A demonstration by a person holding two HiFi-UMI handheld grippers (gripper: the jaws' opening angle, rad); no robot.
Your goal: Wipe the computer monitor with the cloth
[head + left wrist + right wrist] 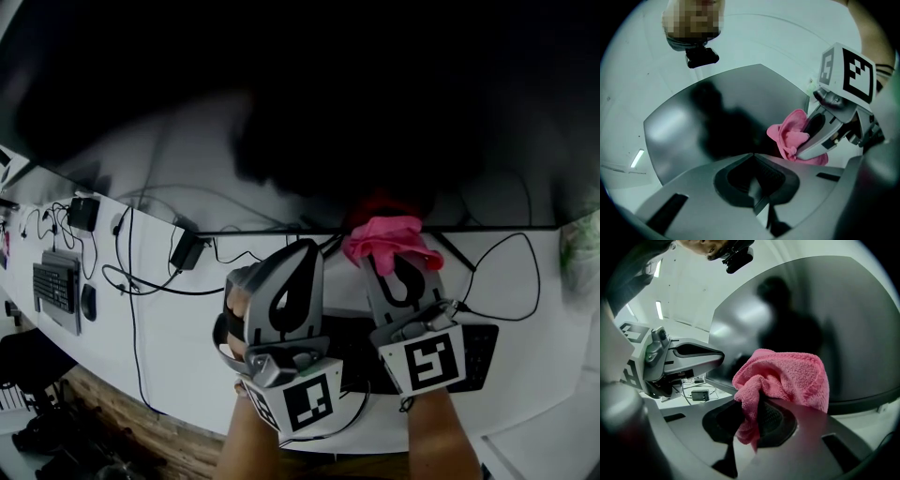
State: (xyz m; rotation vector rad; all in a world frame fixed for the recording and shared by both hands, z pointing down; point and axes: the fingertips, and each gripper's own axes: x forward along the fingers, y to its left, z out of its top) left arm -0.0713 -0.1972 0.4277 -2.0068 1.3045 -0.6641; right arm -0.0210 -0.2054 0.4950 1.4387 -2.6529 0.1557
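The big dark computer monitor fills the top of the head view, and its screen mirrors the person. My right gripper is shut on a bunched pink cloth, held at the screen's lower edge; a reddish reflection shows just above it. Whether the cloth touches the glass I cannot tell. In the right gripper view the cloth bulges out over the jaws, in front of the monitor. My left gripper is just to the left, shut and empty, pointing at the screen. From there the cloth shows to the right.
A black keyboard lies on the white desk under both grippers. Far left are a second keyboard, a mouse, two power adapters and loose cables. The desk's front edge is close below.
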